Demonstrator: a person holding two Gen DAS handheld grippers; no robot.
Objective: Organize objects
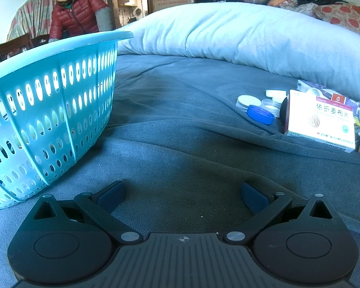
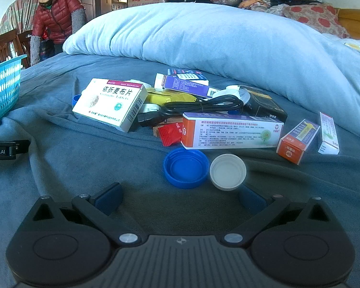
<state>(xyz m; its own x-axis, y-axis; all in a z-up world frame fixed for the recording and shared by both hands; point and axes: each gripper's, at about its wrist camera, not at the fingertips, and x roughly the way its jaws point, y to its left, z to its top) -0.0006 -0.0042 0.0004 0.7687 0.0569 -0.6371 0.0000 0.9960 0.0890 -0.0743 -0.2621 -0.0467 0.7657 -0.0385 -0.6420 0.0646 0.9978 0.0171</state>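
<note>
Items counted on the bed
One basket (image 1: 48, 110), six medicine boxes (image 2: 230, 130), two loose caps (image 2: 186, 168) nearest, one black cable (image 2: 201, 106) and one red sachet (image 2: 171, 133) are seen.

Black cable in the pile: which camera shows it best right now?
The right wrist view. There the black cable lies coiled across the top of the pile, plug end showing, behind the long orange-and-white box. In the left wrist view the white medicine box blocks the pile, so the cable cannot be made out.
</note>
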